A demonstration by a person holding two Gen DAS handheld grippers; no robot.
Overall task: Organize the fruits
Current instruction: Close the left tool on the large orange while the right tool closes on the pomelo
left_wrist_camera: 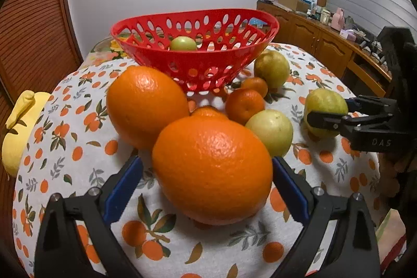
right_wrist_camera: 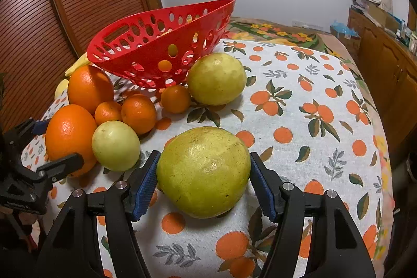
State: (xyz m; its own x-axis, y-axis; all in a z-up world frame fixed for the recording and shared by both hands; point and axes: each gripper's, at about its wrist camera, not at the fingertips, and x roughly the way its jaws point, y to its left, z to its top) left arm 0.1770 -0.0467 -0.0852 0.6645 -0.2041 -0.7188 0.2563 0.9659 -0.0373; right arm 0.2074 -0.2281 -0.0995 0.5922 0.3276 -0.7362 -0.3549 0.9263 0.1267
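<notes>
A red perforated basket [left_wrist_camera: 195,56] stands at the back of the table with one green fruit [left_wrist_camera: 183,44] inside. My left gripper [left_wrist_camera: 207,179] straddles a large orange [left_wrist_camera: 212,171] on the cloth; its right pad touches the fruit, the left pad stands apart. A second large orange [left_wrist_camera: 146,106], small mandarins [left_wrist_camera: 244,106] and green fruits [left_wrist_camera: 271,132] lie behind. My right gripper [right_wrist_camera: 203,181] has both blue pads against a yellow-green fruit [right_wrist_camera: 203,171] resting on the cloth. It also shows in the left wrist view [left_wrist_camera: 325,116]. The basket appears in the right wrist view [right_wrist_camera: 161,43].
The table wears an orange-print cloth [right_wrist_camera: 299,121]. A yellow banana [left_wrist_camera: 18,127] lies at the left table edge. Another green fruit [right_wrist_camera: 216,78] sits beside the basket. A wooden sideboard [left_wrist_camera: 325,43] with clutter runs along the right wall; a slatted wooden door [right_wrist_camera: 65,4] is left.
</notes>
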